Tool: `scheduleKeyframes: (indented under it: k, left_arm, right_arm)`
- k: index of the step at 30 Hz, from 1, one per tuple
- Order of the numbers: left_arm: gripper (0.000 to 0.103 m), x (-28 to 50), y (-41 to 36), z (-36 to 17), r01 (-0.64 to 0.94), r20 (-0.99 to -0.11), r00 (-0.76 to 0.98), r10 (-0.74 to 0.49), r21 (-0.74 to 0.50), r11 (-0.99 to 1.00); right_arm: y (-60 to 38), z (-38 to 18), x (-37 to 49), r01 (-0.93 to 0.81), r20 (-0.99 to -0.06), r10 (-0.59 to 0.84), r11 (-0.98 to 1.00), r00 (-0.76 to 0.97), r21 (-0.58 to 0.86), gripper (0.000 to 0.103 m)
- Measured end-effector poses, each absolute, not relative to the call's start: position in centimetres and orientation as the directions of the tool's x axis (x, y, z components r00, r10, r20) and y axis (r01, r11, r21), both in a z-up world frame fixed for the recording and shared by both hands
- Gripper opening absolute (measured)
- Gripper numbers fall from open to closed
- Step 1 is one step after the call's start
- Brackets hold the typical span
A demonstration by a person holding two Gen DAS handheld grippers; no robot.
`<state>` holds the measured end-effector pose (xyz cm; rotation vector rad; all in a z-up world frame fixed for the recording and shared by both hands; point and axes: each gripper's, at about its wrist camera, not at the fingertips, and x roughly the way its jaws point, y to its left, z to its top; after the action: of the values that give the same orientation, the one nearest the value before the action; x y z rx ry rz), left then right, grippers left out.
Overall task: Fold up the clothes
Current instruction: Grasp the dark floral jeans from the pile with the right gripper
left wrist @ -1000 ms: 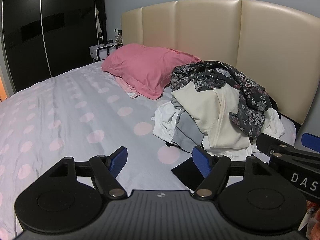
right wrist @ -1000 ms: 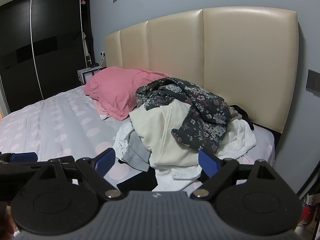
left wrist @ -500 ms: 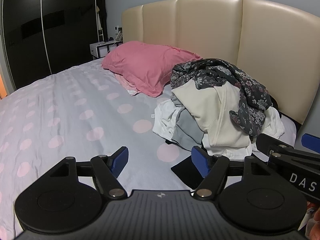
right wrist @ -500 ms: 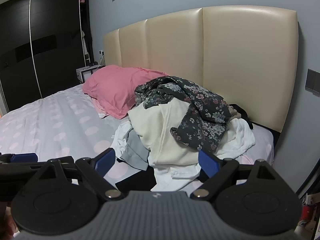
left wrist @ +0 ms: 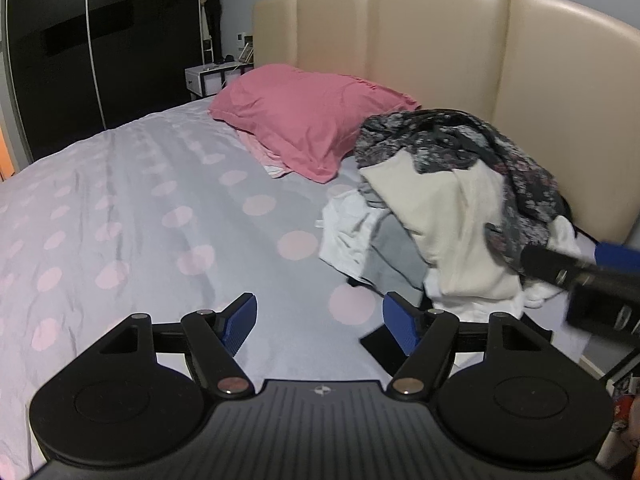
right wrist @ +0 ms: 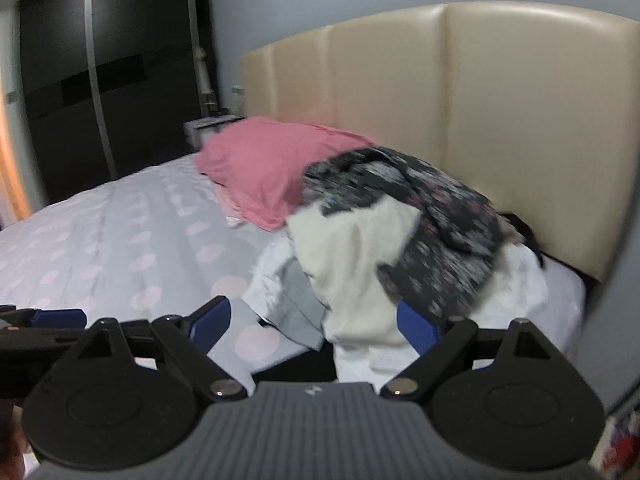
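Evidently both the left gripper [left wrist: 319, 318] and right gripper [right wrist: 314, 322] hang released near the clothes pile [right wrist: 400, 248], ready to pick a garment.

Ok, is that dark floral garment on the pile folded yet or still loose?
Still loose. The dark floral garment lies crumpled and draped over the cream top, its end hanging down the pile's side, with no flat edges or creases.

No lettering, label, brand name or number can be read in either view. A small round emblem [left wrist: 320, 390] sits on the ridged grey housing [left wrist: 320, 432] behind the left gripper's fingers, too small to make out.
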<state>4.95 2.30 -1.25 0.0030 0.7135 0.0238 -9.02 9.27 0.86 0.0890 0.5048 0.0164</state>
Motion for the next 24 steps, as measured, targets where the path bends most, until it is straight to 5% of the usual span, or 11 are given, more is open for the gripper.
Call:
scheduleKeyframes:
  k: [8, 20, 24]
  left_arm:
    - [0.069, 8.4, 6.5, -2.8, -0.071, -0.689, 0.722, 0.061, 0.014, 0.997]
    - [0.069, 12.0, 12.6, -6.4, -0.159, -0.752, 0.635, 0.178, 0.098, 0.982]
    - [0.069, 12.0, 13.9, -6.9, -0.175, -0.766, 0.611, 0.198, 0.113, 0.978]
  right_arm:
    - [6.3, 1.1, 1.0, -0.121, -0.4, 0.063, 0.985, 0.915, -0.121, 0.091]
    - [-0.4, -1.7, 18.4, -0.002, -0.383, -0.092, 0.971, 0.919, -0.238, 0.09]
    - [-1.6, -2.2, 22.9, 0.058, -0.418, -0.159, 0.968, 0.894, -0.244, 0.077]
